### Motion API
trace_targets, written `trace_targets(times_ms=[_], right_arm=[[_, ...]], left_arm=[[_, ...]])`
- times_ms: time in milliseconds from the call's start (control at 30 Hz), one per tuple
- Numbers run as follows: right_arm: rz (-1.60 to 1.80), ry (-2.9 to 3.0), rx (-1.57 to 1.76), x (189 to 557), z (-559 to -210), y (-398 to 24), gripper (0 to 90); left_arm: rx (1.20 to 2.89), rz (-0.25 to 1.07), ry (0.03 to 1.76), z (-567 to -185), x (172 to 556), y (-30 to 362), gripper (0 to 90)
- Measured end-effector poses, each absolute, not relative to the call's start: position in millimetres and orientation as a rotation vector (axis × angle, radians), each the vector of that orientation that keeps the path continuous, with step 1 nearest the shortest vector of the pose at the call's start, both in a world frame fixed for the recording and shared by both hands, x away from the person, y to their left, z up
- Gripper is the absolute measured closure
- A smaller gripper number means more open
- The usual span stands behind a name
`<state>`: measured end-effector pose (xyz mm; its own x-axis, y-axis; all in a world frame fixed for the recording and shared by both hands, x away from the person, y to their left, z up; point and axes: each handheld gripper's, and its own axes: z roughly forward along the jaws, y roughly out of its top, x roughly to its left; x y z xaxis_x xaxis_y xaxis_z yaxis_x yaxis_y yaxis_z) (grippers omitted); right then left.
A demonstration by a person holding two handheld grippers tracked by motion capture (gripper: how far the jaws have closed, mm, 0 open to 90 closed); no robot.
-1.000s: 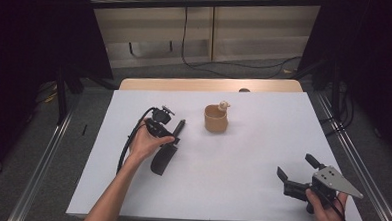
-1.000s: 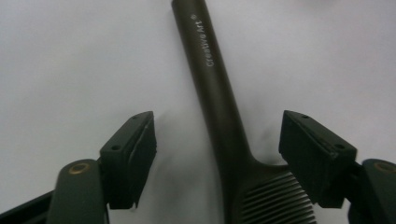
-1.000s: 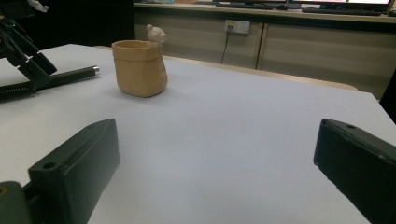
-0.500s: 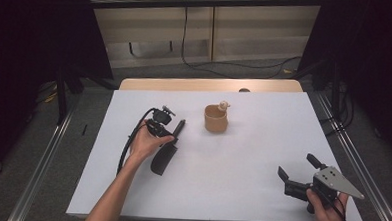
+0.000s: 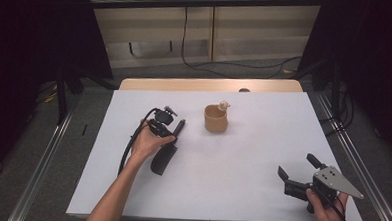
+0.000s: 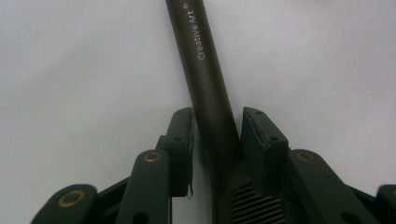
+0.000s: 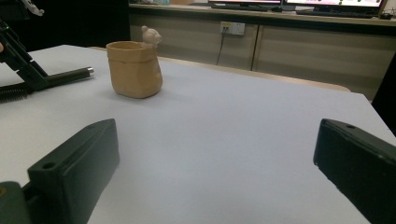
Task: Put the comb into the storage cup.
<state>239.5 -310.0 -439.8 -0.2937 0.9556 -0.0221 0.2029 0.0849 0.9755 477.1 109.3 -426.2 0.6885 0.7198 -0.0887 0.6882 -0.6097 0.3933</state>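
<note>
The left gripper (image 6: 215, 122), jaws just closing around the dark brush handle (image 6: 205, 79) lying on the white table (image 5: 262, 158), could pinch off-centre and roll it away, while the right gripper (image 5: 301, 171) hovers open.

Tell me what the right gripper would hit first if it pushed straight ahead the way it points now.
Probably nothing nearby: the right gripper has bare white table ahead between its open jaws. The tan cup sits left of that line, though depth is hard to judge.
</note>
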Motion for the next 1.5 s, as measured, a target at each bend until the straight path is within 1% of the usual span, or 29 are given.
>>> trace_targets(times_ms=[100,167,367,633,767,900,1100,1133,1300,1333,1500], right_arm=[[1.268,1.618,1.172,239,-440,-310,0.0],[1.271,1.616,1.168,239,-440,-310,0.0],[1.272,1.613,1.167,240,-440,-310,0.0],[1.27,1.616,1.17,240,-440,-309,0.0],[1.27,1.618,1.166,240,-440,-309,0.0],[1.271,1.618,1.169,240,-440,-309,0.0],[1.271,1.618,1.169,240,-440,-310,0.0],[1.27,1.616,1.171,239,-440,-310,0.0],[1.271,1.615,1.169,240,-440,-311,0.0],[1.269,1.617,1.169,239,-440,-311,0.0],[1.27,1.62,1.171,240,-440,-311,0.0]], left_arm=[[2.528,0.109,1.084,-425,477,108,65.0],[2.514,0.113,1.099,-426,476,106,62.6],[2.531,0.139,1.099,-426,476,104,68.1],[2.54,0.148,1.112,-426,476,102,69.2],[2.536,0.158,1.128,-427,476,100,72.7],[2.54,0.14,1.147,-426,477,101,73.0],[2.57,0.156,1.125,-424,479,99,73.2],[2.563,0.126,1.121,-424,480,100,73.2],[2.542,0.102,1.14,-423,481,103,73.2],[2.547,0.117,1.143,-422,481,104,73.2],[2.512,0.105,1.145,-416,481,111,73.2]])
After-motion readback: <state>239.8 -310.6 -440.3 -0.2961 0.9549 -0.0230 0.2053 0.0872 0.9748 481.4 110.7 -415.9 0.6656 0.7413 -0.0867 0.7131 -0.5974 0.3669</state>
